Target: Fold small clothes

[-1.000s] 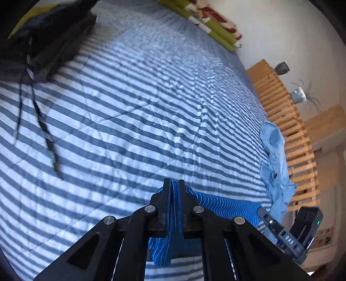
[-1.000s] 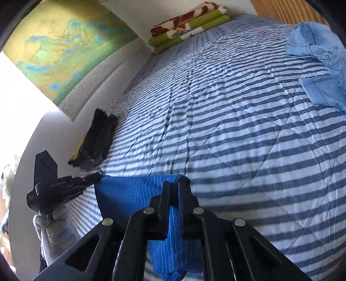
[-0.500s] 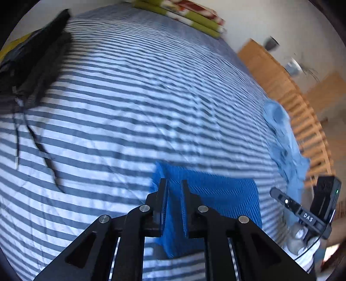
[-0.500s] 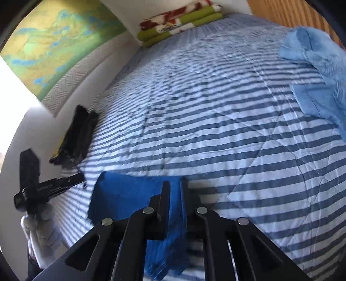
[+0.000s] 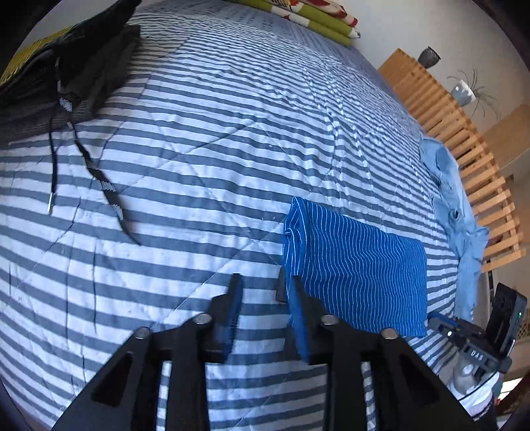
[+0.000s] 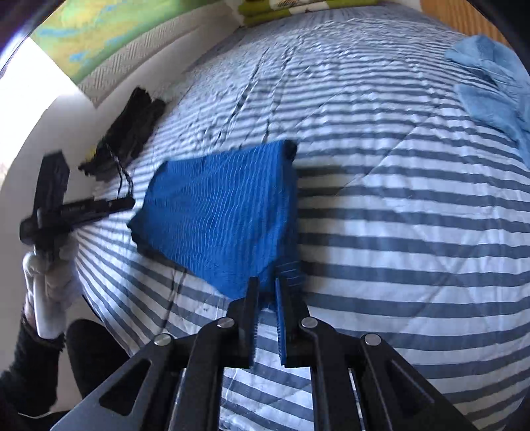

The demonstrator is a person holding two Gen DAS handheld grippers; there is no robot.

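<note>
A blue cloth with thin white stripes (image 5: 354, 272) lies folded flat on the striped bed cover (image 5: 215, 132). My left gripper (image 5: 258, 281) is open with nothing between its fingers, just left of the cloth's near-left edge. In the right wrist view the same blue cloth (image 6: 225, 212) spreads away to the left, and my right gripper (image 6: 266, 288) is shut on its near corner. The left gripper (image 6: 79, 209) also shows there, held by a white-gloved hand (image 6: 49, 275) beside the cloth's far side. The right gripper (image 5: 477, 335) sits by the cloth's right end.
A pile of dark clothes (image 5: 66, 66) with loose drawstrings (image 5: 109, 189) lies at the far left. A light blue garment (image 5: 453, 205) hangs over the right side by a wooden slatted frame (image 5: 463, 132). Folded green blankets (image 5: 314, 16) lie at the far end.
My left gripper opened, let go of the blue cloth and drew off to the left. The cloth went from hanging between both grippers to lying flat on the bed.
</note>
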